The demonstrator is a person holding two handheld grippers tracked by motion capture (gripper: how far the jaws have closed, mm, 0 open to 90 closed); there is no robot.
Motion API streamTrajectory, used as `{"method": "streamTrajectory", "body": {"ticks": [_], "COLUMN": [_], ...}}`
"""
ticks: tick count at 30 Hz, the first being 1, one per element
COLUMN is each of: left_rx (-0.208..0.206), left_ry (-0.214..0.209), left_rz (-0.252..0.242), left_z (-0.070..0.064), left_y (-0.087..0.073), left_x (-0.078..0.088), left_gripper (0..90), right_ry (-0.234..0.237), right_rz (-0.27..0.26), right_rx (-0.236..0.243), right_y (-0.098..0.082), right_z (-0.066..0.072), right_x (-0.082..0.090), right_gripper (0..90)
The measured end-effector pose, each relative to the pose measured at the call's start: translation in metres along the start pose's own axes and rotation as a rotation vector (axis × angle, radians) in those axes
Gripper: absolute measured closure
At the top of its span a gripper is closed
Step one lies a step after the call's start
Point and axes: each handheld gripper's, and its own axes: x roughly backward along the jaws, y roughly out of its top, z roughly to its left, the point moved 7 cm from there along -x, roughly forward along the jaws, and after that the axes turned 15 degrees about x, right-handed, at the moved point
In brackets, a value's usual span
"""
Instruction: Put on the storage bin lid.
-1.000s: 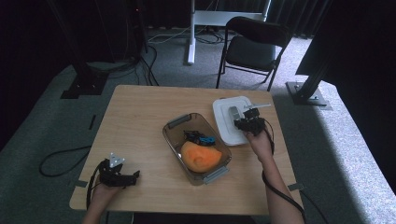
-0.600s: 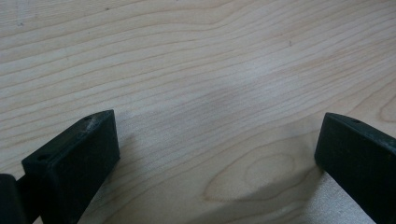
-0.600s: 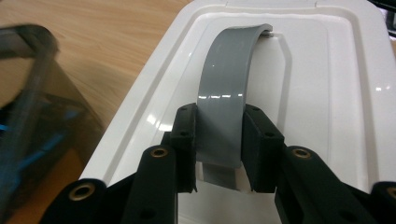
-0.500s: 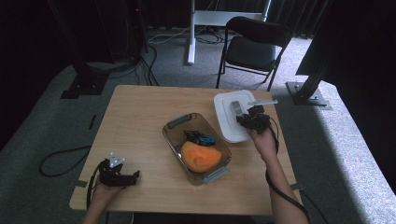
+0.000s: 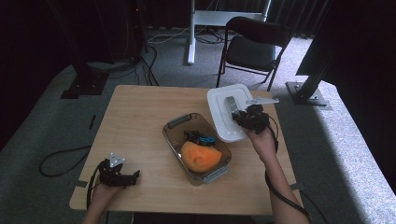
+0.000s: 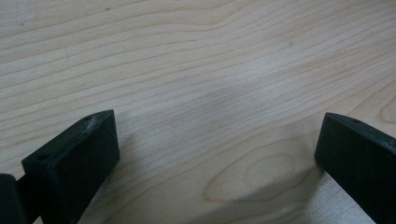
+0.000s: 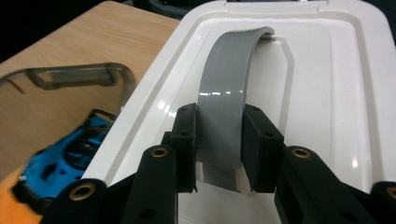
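Lid point(image 5: 229, 111), right of centre, is gripped by its grey handle point(image 7: 224, 112) in the right gripper point(image 7: 218, 149), not yet placed on the container point(image 5: 173, 135); left gripper point(image 6: 215, 154) is held open

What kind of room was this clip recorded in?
Likely a lab or studio recording space, not a home: dark curtains around, cables on grey carpet, a folding chair, and a lone wooden table.

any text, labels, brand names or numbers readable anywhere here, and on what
None: no readable text in any view.
White plastic lid with the grey strap handle: plain, no label or embossing to be made out.
Clear brown rectangular container: no markings to be made out.
Blue and black object in the container: blurred; any print on it can't be read.
Black right tool and left tool: no lettering.
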Motion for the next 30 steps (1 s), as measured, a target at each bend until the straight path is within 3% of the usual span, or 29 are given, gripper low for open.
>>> {"method": "streamTrajectory", "body": {"ticks": [4,14,30], "left_rx": [0.001,0.002,0.003], "left_ry": [0.0,0.0,-0.001], "left_rz": [-0.001,-0.001,-0.002], "left_z": [0.0,0.0,0.0], "left_y": [0.0,0.0,0.0], "left_x": [0.0,0.0,0.0], "left_gripper": [0.2,0.2,0.3], "right_ry": [0.032,0.097,0.28], "right_rz": [-0.029,-0.052,-0.077], "right_rx": [0.0,0.058,0.114], "right_y": [0.007,0.016,0.018], "right_z": [0.01,0.046,0.104], "right_x": [0.006,0.01,0.011], "right_gripper": [68.7,68.8,68.9]}}
